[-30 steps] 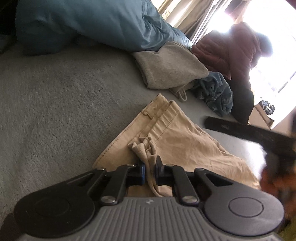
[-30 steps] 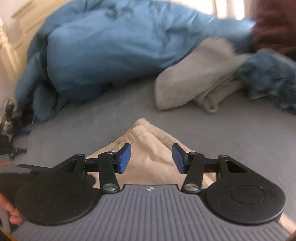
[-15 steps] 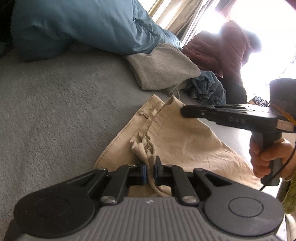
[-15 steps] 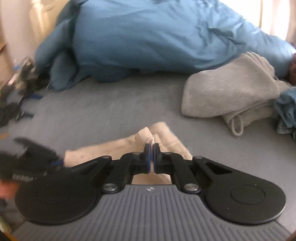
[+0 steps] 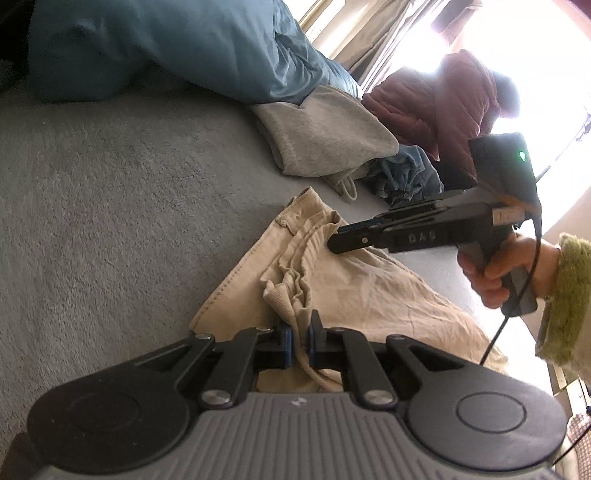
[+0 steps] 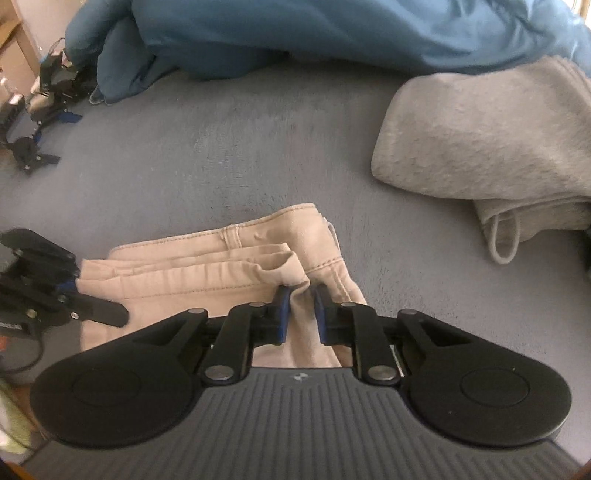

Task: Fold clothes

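Beige trousers [image 5: 354, 288] lie bunched on the grey bed cover [image 5: 110, 206]. My left gripper [image 5: 299, 334] is shut on a gathered fold at one end of their waistband. In the left wrist view my right gripper [image 5: 334, 242], held by a hand [image 5: 487, 273], reaches in from the right to the far end of the waistband. In the right wrist view the right gripper [image 6: 300, 306] is shut on a fold of the beige trousers [image 6: 207, 273], with cloth pinched between its blue pads. The left gripper [image 6: 72, 286] shows at the left edge, holding the other end.
A blue duvet [image 6: 332, 29] is heaped along the back. A folded grey garment [image 6: 480, 136] with a drawstring lies to the right of the trousers. A blue denim item [image 5: 406, 177] and a maroon jacket [image 5: 443, 99] lie beyond it. Black equipment [image 6: 37, 110] sits at the far left.
My right gripper, open a second ago, swung over to the waistband's far end and now pinches cloth there. The left gripper has kept its hold and barely moved.
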The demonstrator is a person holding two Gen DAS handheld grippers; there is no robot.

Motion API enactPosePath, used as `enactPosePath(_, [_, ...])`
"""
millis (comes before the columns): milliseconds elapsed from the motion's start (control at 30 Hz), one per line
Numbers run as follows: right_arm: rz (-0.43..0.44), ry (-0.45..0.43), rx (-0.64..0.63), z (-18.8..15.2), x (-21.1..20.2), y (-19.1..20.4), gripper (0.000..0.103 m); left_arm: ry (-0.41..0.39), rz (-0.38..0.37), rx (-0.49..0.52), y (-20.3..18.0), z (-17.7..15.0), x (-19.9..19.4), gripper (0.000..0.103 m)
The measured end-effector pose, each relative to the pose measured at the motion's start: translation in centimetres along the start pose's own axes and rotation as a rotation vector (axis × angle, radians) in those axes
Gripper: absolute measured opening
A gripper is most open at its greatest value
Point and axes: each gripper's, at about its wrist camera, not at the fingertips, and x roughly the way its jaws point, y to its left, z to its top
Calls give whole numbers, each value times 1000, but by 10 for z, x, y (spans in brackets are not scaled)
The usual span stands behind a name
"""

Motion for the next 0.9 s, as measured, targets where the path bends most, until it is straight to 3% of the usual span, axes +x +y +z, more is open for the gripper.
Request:
enactPosePath(233, [92,42,55,6,3,-17,17,-18,-2,-32,5,-4,1,10])
enactPosePath(633, [226,80,166,4,13,-45,30,-22,-7,-99,12,-4,5,10])
enactPosePath(767, [215,70,152,4,15,-35,32,-34,-1,-90,10,-7,5,10])
enactPosePath(833, [209,65,144,4,16,-30,40,-37,5,-89,8,-8,6,10])
enactPosePath(900, [202,60,137,4,17,-25,57,-36,8,-110,9,-7,7,11])
